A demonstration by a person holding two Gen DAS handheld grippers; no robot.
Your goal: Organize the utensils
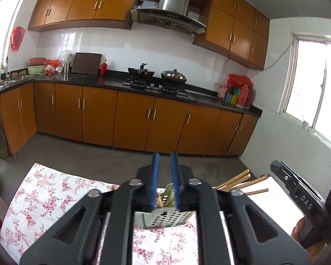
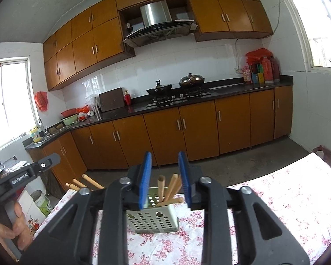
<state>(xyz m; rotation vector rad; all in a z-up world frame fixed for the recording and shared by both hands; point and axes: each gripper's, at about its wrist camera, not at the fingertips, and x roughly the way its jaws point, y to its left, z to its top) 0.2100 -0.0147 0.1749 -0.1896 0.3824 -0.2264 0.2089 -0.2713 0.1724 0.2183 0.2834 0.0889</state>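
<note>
- The left tongs (image 1: pixel 165 181) hang just above the bench (image 1: pixel 55 198) with a narrow gap between their blue pads and nothing held in it.
- The right tongs (image 2: pixel 165 181) stand wider apart and are likewise empty; the holder shows between their fingers.
- Just beyond both sits the utensil holder (image 2: pixel 153 220), a pale perforated box standing upright on the flowered cloth (image 2: pixel 275 198) that covers the bench.
- Inside it several wooden chopsticks (image 2: pixel 168 188) lean at angles, their ends poking above the rim. I judge that part of the sorting is done.
- To the holder's side, more loose chopsticks (image 1: pixel 240 182) lie fanned out, seemingly on a white surface at the bench's edge; in the right view their ends show to the left, past the bench corner. These are not in the holder, so they look like what is left to gather.
- How many remain I cannot tell, since the tongs' bodies hide most of them.
- The person's hands grip the handles at the frame edges; the right-hand device (image 1: pixel 298 194) shows in the left view.
- The next move would probably be a reach for the loose sticks; round and thin, they may roll or slip in the pads.
- Farther off across the floor stand brown kitchen cabinets (image 1: pixel 132 121), a dark countertop with two pots (image 1: pixel 156 75) on the stove, and a range hood (image 1: pixel 172 11) above.
</note>
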